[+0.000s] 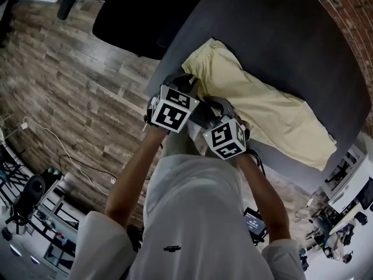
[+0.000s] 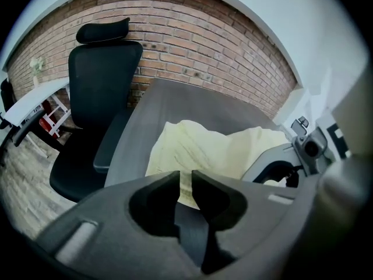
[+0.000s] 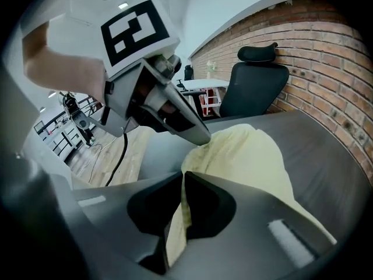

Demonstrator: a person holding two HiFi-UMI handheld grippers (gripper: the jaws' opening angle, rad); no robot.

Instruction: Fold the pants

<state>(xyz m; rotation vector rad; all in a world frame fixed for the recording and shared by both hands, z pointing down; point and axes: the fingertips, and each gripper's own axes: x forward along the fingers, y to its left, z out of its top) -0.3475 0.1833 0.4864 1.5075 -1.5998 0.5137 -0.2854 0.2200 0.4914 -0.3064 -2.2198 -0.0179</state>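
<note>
Pale yellow pants point(image 1: 262, 107) lie lengthwise on a dark grey table point(image 1: 280, 39). Both grippers sit close together at the pants' left end, by the table's near edge. In the left gripper view my left gripper point(image 2: 185, 182) shows a narrow gap between its jaws. The cloth's edge point(image 2: 204, 147) lies just past the tips and is not pinched. My right gripper point(image 3: 179, 182) is shut on a fold of the pants point(image 3: 250, 156); the cloth runs between the jaws and hangs below them. The left gripper's tip point(image 3: 201, 139) touches the cloth just ahead of it.
A black office chair point(image 1: 140, 16) stands at the table's far left end, against a brick wall point(image 2: 192, 45). Wooden floor point(image 1: 70, 98) with a white cable lies left of the table. Desks and equipment crowd the lower corners of the head view.
</note>
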